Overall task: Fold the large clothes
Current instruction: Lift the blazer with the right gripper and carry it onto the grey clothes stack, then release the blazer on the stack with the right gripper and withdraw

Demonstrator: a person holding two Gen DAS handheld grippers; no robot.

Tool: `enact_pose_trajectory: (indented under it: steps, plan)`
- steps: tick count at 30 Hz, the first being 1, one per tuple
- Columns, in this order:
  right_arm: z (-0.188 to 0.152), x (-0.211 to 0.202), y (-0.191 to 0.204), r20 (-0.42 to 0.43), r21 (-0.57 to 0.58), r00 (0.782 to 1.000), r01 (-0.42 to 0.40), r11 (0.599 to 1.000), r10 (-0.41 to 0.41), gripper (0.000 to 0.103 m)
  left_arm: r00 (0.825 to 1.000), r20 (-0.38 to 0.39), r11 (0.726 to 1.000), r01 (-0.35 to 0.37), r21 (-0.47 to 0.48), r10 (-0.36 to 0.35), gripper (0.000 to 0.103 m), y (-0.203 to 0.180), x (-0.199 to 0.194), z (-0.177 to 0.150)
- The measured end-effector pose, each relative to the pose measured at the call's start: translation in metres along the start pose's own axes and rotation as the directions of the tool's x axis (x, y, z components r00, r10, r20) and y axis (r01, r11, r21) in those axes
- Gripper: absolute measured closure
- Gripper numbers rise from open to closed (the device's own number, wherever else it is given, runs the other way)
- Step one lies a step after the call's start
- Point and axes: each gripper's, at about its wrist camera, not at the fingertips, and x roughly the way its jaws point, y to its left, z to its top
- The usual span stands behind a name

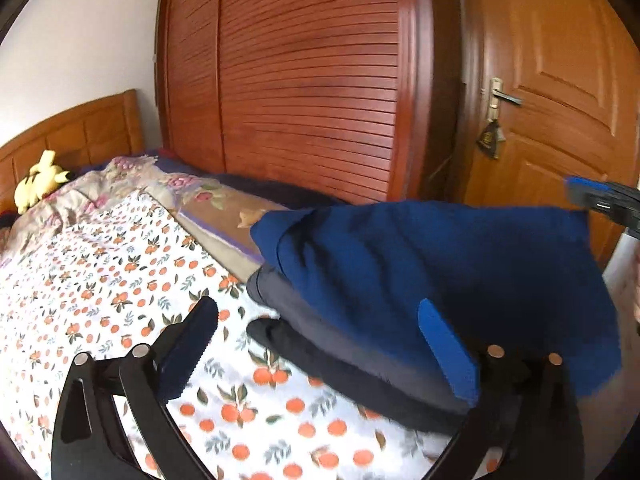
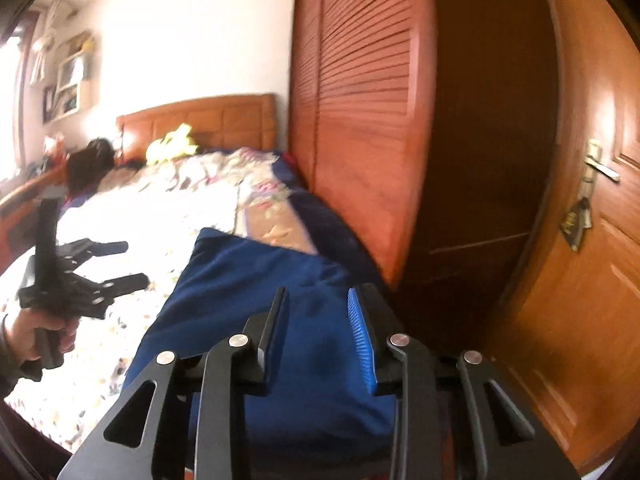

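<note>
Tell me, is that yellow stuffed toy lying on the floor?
No, the yellow stuffed toy lies on the bed, up against the wooden headboard.

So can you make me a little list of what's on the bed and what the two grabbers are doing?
bed cover: white with orange fruit print
blue garment: folded, lying on a dark garment near the bed's edge
yellow plush toy: by the headboard
left gripper: open wide, holding nothing
right gripper: partly open over the blue garment; a grip is not visible
behind the bed: slatted wardrobe, wooden door
</note>
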Motion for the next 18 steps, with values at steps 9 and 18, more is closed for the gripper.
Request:
enact_pose_trajectory:
  steps: [9,18]
  plan:
    - [-0.040,0.041,-0.034,-0.155,0.066,0.983,0.112,0.992,-0.101,0.072,0.999,0.043,1.000,-0.004,0.024,0.002,0.002,-0.013,-0.084,-0.047]
    - [-0.048,0.022,-0.023,-0.114,0.082,0.978,0.184,0.979,-0.174,0.065,0.997,0.063,0.999,-0.052,-0.011,0.052,0.002,-0.003,-0.148,-0.075]
